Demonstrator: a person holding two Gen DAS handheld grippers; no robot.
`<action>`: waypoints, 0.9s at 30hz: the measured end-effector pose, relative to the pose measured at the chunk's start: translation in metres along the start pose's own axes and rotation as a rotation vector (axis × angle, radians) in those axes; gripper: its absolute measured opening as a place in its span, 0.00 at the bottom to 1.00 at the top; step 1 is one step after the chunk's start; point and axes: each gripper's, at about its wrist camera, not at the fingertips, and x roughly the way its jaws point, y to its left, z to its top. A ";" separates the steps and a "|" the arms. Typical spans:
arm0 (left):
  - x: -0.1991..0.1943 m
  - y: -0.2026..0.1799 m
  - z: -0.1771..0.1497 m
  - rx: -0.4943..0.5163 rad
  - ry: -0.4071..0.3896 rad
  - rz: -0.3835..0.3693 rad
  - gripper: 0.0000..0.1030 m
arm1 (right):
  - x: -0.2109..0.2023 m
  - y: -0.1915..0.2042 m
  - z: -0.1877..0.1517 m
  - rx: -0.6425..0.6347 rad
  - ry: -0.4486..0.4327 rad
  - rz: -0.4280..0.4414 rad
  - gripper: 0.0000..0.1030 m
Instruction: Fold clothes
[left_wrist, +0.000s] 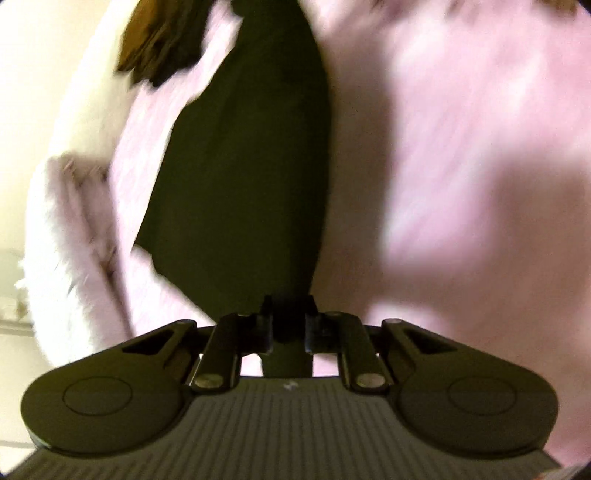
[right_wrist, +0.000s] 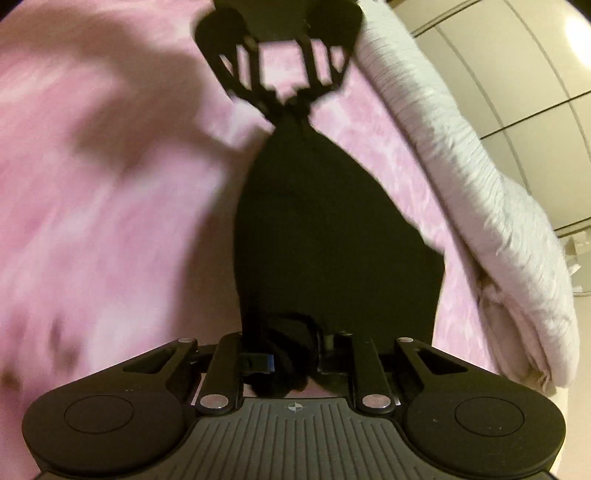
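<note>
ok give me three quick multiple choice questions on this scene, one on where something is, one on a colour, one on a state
1. Where does the dark garment lie?
A. on the pink blanket
B. on a wooden chair
C. in a basket

2. What colour is the garment?
A. white
B. black
C. red

3. How does the right gripper stand?
A. wide open above the garment
B. shut on the garment
C. shut on a hanger

Answers:
1 A, pink blanket shows all around the garment.
2 B, it reads black in both wrist views.
3 B, bunched black cloth sits pinched between its fingers, while the left gripper pinches the far end.
</note>
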 end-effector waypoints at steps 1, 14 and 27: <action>-0.007 -0.005 0.025 -0.029 -0.009 -0.026 0.11 | -0.010 -0.001 -0.019 -0.019 0.005 0.011 0.17; -0.027 0.027 0.168 -0.480 -0.078 -0.375 0.36 | -0.070 -0.002 -0.180 0.382 0.174 -0.028 0.24; 0.119 0.208 -0.006 -1.217 0.129 -0.254 0.60 | -0.061 -0.009 -0.197 1.938 -0.036 0.165 0.75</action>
